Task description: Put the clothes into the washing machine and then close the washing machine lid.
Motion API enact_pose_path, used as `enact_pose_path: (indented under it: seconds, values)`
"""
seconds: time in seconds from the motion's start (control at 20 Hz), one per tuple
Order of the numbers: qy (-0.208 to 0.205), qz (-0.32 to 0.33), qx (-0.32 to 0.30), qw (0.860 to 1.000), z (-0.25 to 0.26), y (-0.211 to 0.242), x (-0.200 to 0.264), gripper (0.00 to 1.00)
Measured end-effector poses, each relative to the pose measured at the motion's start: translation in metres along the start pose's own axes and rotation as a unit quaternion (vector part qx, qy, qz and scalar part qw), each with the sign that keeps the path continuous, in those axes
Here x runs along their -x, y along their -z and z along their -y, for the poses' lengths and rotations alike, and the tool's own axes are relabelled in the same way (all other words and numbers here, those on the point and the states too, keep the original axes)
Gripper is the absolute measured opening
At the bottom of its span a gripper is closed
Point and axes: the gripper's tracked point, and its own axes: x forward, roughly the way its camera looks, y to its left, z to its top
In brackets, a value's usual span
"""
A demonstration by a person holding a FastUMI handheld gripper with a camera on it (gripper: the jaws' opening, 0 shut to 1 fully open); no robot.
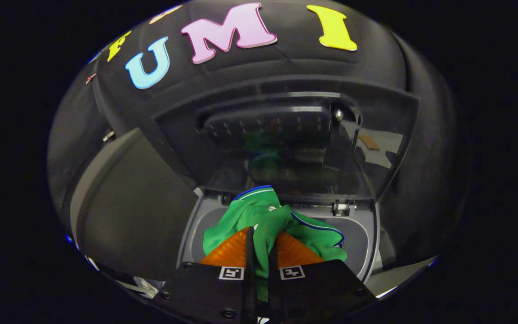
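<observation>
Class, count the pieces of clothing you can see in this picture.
1: a green garment, clamped between the fingers of the hand-held gripper, above the washing machine opening, its lid raised. Others may lie hidden beneath.

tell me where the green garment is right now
In the gripper view the green garment is pinched between the fingers of the gripper, bunched just ahead of them over the washing machine's open tub, below the raised lid.

The gripper [261, 238] fingers close on a green garment with blue-and-white trim [268, 220]; its lower fold is hidden between them. This cloth conceals most of the grey washing machine opening [360, 238] beyond the fingers. Reflections on the raised dark transparent lid [286, 139] are indistinct.
</observation>
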Motion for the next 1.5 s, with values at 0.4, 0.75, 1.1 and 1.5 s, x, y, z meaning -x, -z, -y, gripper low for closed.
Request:
enact_pose_path:
  seconds: [0.4,0.75,1.1,1.5]
  values:
    - [0.045,-0.057,-0.020,0.997,0.004,0.053,-0.048,0.14]
    - [0.069,-0.100,-0.024,0.992,0.009,0.083,-0.053,0.14]
    - [0.066,-0.118,-0.012,0.991,0.007,0.094,-0.056,0.14]
    - [0.078,-0.117,-0.008,0.990,0.013,0.095,-0.061,0.18]
